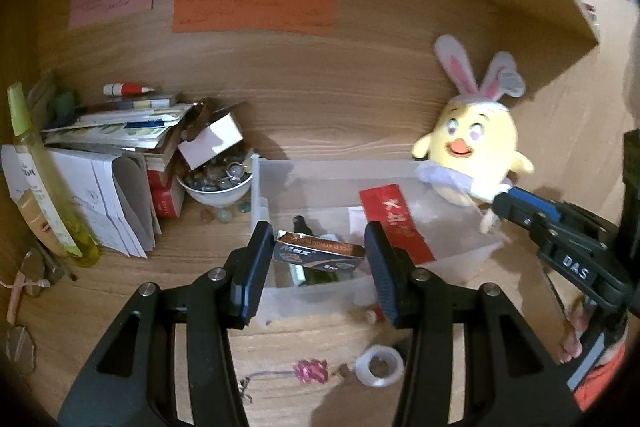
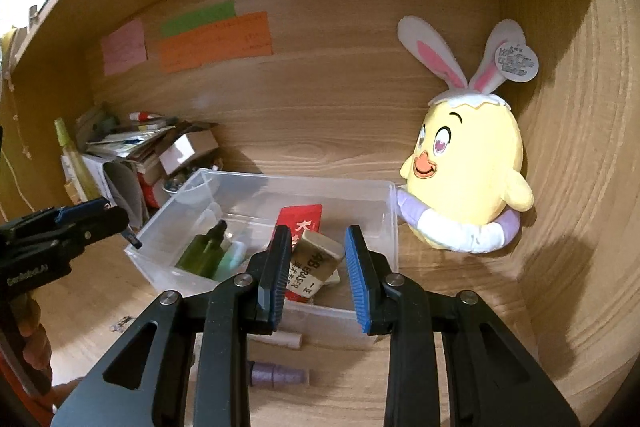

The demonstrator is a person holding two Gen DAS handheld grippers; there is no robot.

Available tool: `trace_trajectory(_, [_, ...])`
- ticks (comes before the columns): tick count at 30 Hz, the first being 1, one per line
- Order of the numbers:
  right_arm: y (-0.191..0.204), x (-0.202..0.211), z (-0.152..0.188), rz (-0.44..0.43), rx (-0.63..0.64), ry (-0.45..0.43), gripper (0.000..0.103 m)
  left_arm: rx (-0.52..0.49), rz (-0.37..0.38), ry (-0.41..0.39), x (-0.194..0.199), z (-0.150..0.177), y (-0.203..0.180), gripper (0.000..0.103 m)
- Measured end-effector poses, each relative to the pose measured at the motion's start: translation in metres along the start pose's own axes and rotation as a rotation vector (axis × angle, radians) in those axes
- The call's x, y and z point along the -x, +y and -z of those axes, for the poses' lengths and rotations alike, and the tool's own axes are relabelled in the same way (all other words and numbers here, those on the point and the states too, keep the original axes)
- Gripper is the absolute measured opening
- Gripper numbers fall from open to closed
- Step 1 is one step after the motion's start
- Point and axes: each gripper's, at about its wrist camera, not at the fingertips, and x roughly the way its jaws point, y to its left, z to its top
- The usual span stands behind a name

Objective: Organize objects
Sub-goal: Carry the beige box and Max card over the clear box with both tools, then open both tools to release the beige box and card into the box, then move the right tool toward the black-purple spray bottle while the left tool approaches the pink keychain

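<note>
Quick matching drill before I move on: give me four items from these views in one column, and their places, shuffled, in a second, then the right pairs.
Things:
1. dark green spray bottle
2. yellow chick plush with rabbit ears
3. clear tape roll
4. white bowl of glass pebbles

Places:
A. left of the clear plastic bin, by the paper stack
B. lying inside the bin
C. on the desk in front of the bin
D. right of the bin

Pairs: 1-B, 2-D, 3-C, 4-A
</note>
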Motion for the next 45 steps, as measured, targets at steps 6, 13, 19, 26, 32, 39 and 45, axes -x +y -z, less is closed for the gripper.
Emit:
trace_trajectory(6, [-0.001, -0.022, 0.004, 0.012, 0.001, 0.043, 0.025, 0.025, -0.006, 0.048, -0.027, 0.002, 0.005, 0.047])
trace_trajectory(13, [-0.007, -0.041, 0.011, 0.017, -0.019, 0.085, 0.025, 0.018, -0.012, 0.091, -0.045, 0.008, 0.005, 0.047])
trace_trajectory(19, [-0.006, -0.052, 0.014, 0.011, -0.015, 0.117, 0.025, 0.021, -0.011, 0.116, -0.057, 0.011, 0.007, 0.047])
trace_trajectory(26, [-0.005, -0.059, 0.018, 0.003, -0.019, 0.144, 0.025, 0.003, -0.007, 0.120, -0.060, 0.013, 0.003, 0.047])
trace_trajectory(32, [-0.003, -0.062, 0.018, -0.015, -0.017, 0.173, 0.027, -0.002, -0.003, 0.123, -0.058, 0.013, 0.001, 0.048])
trace_trajectory(39, [-0.001, -0.046, 0.016, -0.017, -0.028, 0.138, 0.054, -0.020, 0.010, 0.096, -0.042, 0.011, -0.004, 0.064])
trace_trajectory(45, [0.007, -0.027, 0.016, -0.040, -0.017, 0.116, 0.062, -0.052, 0.009, 0.071, -0.025, 0.014, -0.011, 0.077])
